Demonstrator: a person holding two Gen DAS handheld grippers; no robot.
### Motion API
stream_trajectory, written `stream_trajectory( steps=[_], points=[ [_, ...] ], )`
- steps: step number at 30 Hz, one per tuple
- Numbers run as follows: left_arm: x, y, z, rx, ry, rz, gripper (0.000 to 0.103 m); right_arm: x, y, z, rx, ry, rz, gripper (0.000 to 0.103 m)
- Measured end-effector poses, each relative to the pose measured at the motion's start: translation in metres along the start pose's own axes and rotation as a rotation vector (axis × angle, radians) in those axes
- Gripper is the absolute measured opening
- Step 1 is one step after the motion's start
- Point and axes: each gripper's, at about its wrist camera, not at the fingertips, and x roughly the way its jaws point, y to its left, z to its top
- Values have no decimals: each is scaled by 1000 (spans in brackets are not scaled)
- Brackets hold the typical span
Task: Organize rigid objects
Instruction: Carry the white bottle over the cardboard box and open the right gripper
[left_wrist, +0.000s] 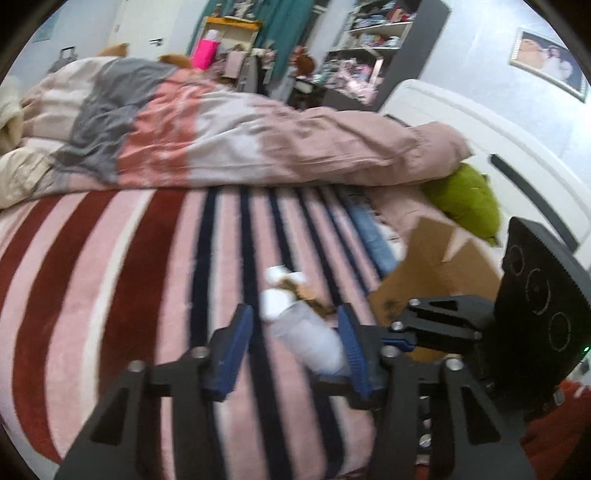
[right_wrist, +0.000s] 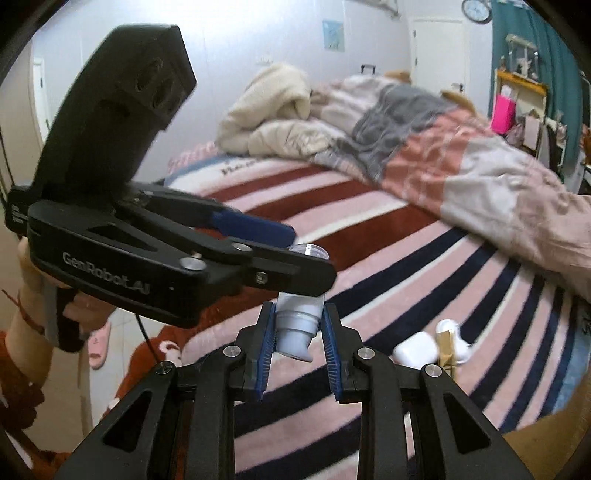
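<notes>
A pale translucent bottle (right_wrist: 297, 325) hangs over the striped blanket, gripped at its neck end between the blue pads of my right gripper (right_wrist: 298, 334). In the left wrist view the same bottle (left_wrist: 314, 339) lies between the wide-apart fingers of my left gripper (left_wrist: 295, 325), touching only the right pad (left_wrist: 351, 347). The left gripper (right_wrist: 291, 243) also shows in the right wrist view, its fingers spread around the bottle's clear cap end. A white earbud case (right_wrist: 413, 354), a gold clip (right_wrist: 445, 349) and a small white item (right_wrist: 456, 338) lie on the blanket to the right.
The striped pink, red and navy blanket (left_wrist: 110, 258) covers the bed. A bunched duvet (left_wrist: 240, 140) lies behind. A cardboard box (left_wrist: 436, 273) and a green cushion (left_wrist: 469, 199) sit at the right. A slipper (right_wrist: 99, 343) lies on the floor.
</notes>
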Motion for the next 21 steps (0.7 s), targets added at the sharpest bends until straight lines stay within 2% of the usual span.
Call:
stream_trajectory(
  steps=[1,6,10,15,21],
  points=[
    [0,-8,3,3,-3,-18,34,-12,-1,-1,3,-23,-1,20],
    [5,-59,21,71,-13,-35,33,-58,-11,-7,23,-105,-53,20],
    [19,-99,35,130,8,-60,33,-95,-27,-18,70,-134,-92,20],
    [49,-142,51,194,52,-92,33,-130,-56,-31,134,-148,-145,20],
    [99,-182,59,248,160,-154,33,-159,-100,-54,263,-102,-195,20]
  ],
)
